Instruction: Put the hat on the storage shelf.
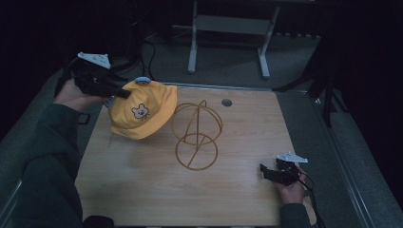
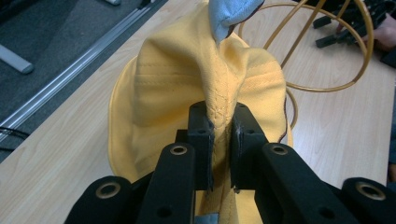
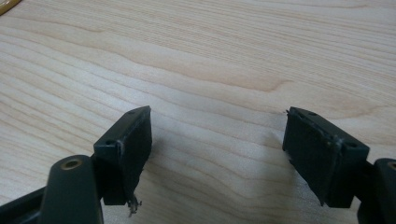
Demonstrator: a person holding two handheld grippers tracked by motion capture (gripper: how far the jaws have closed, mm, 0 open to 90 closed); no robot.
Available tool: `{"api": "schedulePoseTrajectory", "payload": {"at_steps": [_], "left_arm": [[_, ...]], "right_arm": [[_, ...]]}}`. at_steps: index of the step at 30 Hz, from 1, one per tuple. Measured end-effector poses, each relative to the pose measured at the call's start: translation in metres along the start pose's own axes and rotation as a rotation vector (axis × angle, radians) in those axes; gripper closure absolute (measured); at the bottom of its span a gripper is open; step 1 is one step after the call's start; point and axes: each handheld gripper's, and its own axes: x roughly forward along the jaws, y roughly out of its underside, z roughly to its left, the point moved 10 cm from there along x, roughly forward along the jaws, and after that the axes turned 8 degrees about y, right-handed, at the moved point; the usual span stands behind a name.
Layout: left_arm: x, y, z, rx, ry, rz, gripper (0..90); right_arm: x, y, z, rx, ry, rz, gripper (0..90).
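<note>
A yellow cap with a small bear face and a light blue tip hangs above the table's left rear part. My left gripper is shut on a fold of its cloth at the rim. Looking along that gripper, the yellow cap bunches up between the two pads and my left gripper pinches the seam. A gold wire stand sits in the middle of the table, just right of the cap. My right gripper rests low at the table's front right, open, and my right gripper has bare wood between its jaws.
The wooden table has a small round hole near its far edge. A metal desk frame stands on the grey floor behind. The gold wire stand shows beyond the cap, with the other hand behind it.
</note>
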Motion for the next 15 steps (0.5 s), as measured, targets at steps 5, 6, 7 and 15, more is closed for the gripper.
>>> {"api": "schedulePoseTrajectory", "payload": {"at_steps": [5, 6, 7, 15], "left_arm": [[-0.001, -0.001, -0.004, 0.000, 0.020, -0.012, 80.9], [-0.002, -0.001, -0.005, 0.002, 0.029, -0.011, 80.9], [-0.002, -0.001, -0.005, 0.006, 0.032, -0.015, 80.9], [-0.007, -0.003, -0.011, 0.012, 0.059, -0.035, 80.9]], "right_arm": [[0.000, 0.000, 0.000, -0.002, 0.000, -0.001, 23.8], [0.000, 0.000, 0.000, -0.002, 0.000, -0.001, 23.8], [0.000, 0.000, 0.000, -0.002, 0.000, -0.002, 23.8], [0.000, 0.000, 0.000, -0.003, 0.000, -0.002, 23.8]]}}
